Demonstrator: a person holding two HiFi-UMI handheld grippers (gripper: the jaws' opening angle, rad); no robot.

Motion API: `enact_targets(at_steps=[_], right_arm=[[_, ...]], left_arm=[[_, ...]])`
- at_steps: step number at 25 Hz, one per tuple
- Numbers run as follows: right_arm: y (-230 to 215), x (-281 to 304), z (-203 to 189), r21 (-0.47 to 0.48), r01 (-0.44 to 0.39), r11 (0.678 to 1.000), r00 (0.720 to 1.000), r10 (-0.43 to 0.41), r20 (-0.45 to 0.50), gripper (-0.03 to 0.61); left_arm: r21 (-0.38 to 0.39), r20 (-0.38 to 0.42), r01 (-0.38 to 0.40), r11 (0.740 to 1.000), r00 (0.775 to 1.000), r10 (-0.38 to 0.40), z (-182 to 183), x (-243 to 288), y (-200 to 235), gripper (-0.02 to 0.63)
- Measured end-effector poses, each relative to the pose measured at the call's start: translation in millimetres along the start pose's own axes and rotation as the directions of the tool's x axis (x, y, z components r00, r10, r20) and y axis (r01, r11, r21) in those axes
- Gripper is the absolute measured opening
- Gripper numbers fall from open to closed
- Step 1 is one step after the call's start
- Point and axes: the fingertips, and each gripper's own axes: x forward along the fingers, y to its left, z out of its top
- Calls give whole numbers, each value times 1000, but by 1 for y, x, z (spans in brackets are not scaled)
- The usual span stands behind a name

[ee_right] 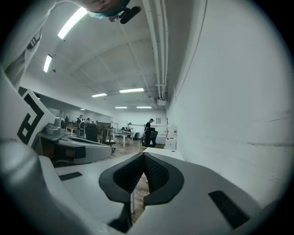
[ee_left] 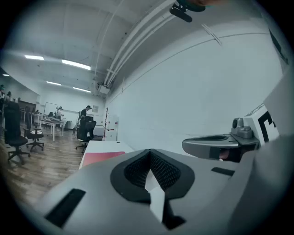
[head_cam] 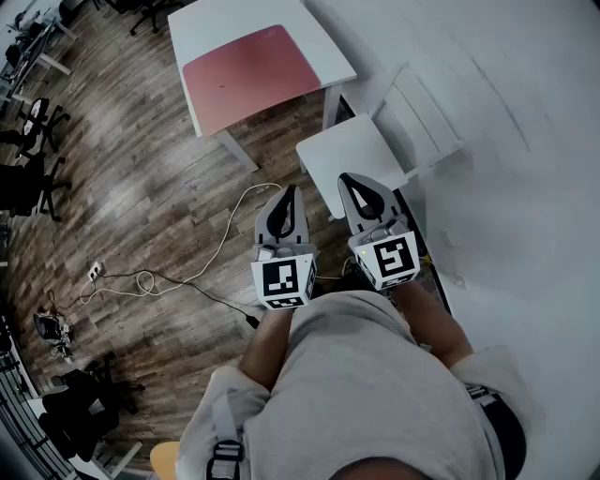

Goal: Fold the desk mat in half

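Observation:
The desk mat (head_cam: 248, 75) is a flat reddish sheet spread over most of a white table (head_cam: 234, 19) at the far side of the room. In the left gripper view the desk mat (ee_left: 103, 157) shows as a red strip just beyond the jaws. My left gripper (head_cam: 289, 192) and right gripper (head_cam: 349, 178) are held side by side close to the person's chest, well short of the table. Both are shut with nothing between the jaws, as the left gripper (ee_left: 149, 151) and right gripper (ee_right: 144, 153) show in their own views.
A white chair (head_cam: 375, 150) stands between me and the table, beside the white wall (head_cam: 525, 141) on the right. A white cable (head_cam: 169, 277) trails over the wooden floor to the left. Black office chairs (head_cam: 37, 122) stand far left, and people work at distant desks.

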Motion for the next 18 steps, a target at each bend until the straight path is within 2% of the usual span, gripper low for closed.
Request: enact_targets(at_steps=[10, 18], right_arm=[[70, 42, 5, -15, 28, 999, 1000, -28, -10, 40], [98, 54, -7, 30, 68, 997, 996, -66, -54, 40]], left_arm=[[-12, -42, 33, 999, 999, -34, -9, -32, 75, 9], [-29, -76, 73, 997, 994, -75, -26, -51, 96, 9]])
